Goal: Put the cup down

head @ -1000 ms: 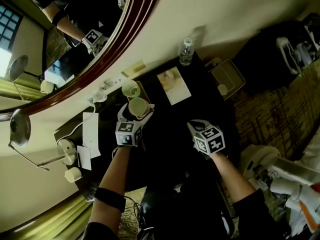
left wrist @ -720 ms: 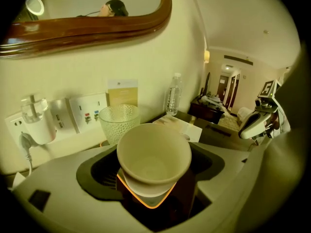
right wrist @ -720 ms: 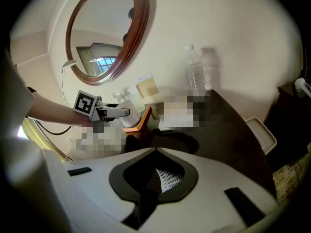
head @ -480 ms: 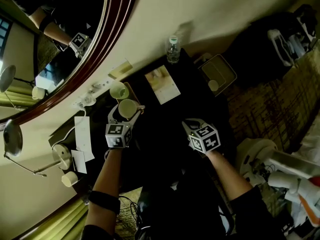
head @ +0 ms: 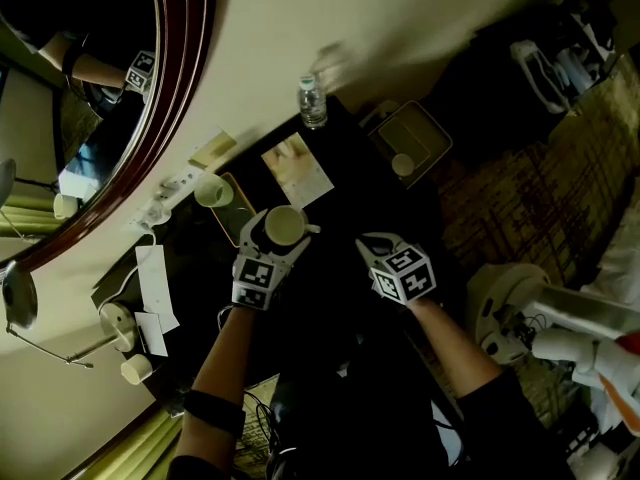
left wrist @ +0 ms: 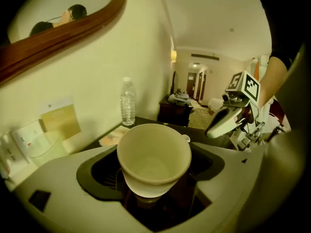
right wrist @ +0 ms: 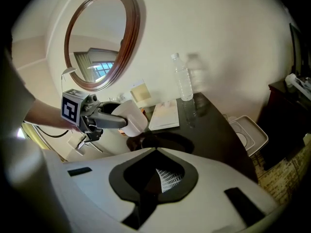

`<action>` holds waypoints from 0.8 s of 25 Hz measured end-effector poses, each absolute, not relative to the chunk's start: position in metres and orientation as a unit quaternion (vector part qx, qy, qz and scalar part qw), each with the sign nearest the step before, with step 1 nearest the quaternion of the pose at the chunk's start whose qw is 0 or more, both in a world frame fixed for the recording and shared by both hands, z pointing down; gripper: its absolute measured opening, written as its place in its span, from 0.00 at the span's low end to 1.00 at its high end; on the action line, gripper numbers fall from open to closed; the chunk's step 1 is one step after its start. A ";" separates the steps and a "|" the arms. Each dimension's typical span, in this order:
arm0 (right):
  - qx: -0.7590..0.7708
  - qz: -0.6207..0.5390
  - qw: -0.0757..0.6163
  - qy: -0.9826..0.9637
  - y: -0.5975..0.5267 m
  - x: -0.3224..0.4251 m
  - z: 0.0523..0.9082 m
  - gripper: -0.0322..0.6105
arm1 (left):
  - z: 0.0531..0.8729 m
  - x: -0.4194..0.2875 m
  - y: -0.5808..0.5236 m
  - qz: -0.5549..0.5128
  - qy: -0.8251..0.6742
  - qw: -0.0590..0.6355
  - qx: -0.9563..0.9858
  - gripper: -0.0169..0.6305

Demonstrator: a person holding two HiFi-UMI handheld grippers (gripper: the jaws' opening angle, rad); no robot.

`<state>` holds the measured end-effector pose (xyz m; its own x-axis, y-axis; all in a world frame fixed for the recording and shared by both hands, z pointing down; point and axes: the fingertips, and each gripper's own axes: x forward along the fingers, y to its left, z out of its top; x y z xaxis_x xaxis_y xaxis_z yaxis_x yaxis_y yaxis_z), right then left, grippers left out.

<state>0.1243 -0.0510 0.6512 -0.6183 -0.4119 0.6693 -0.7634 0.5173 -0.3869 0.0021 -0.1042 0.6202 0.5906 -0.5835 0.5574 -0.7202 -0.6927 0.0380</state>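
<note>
Left tongs [head: 272, 243]: jaws wide apart yet pinching the pale, round ceramic cup [head: 285, 225], having just been closing onto it. The cup sits between them, its mouth tipped back toward the grip, held clear of the table.
Right tongs [head: 372, 248]: jaws pressed together with nothing in them, apart from the cup, to its right in the head view.
Table [head: 345, 208]: dark glossy top. It is bare under the cup and between the two tongs. The far edge meets the cream wall and the right edge gives onto patterned carpet.
Tray [head: 425, 128]: beige and square, just past the table's right edge.
Leaflet [head: 296, 168]: pale, lying flat just beyond the cup.
Bottle [head: 312, 101]: clear plastic, upright by the wall.
Second cup [head: 212, 190]: pale, left of the held one, well apart from it.
</note>
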 end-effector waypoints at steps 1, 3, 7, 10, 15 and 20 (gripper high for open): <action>0.357 0.342 0.256 -0.831 -0.051 0.130 0.651 0.06 | 0.626 0.014 -0.101 0.265 -0.352 0.120 0.890 0.67; 0.364 0.343 0.254 -0.828 -0.051 0.141 0.650 0.06 | 0.634 0.036 -0.093 0.276 -0.321 0.114 0.899 0.67; 0.375 0.347 0.252 -0.822 -0.049 0.161 0.650 0.06 | 0.640 0.072 -0.081 0.275 -0.286 0.126 0.909 0.67; 0.382 0.350 0.252 -0.817 -0.048 0.173 0.654 0.06 | 0.648 0.087 -0.077 0.282 -0.268 0.127 0.912 0.67; 0.389 0.354 0.253 -0.812 -0.046 0.185 0.656 0.06 | 0.663 0.102 -0.071 0.294 -0.251 0.139 0.912 0.67; 0.395 0.359 0.248 -0.808 -0.046 0.193 0.658 0.06 | 0.670 0.108 -0.069 0.289 -0.252 0.141 0.913 0.67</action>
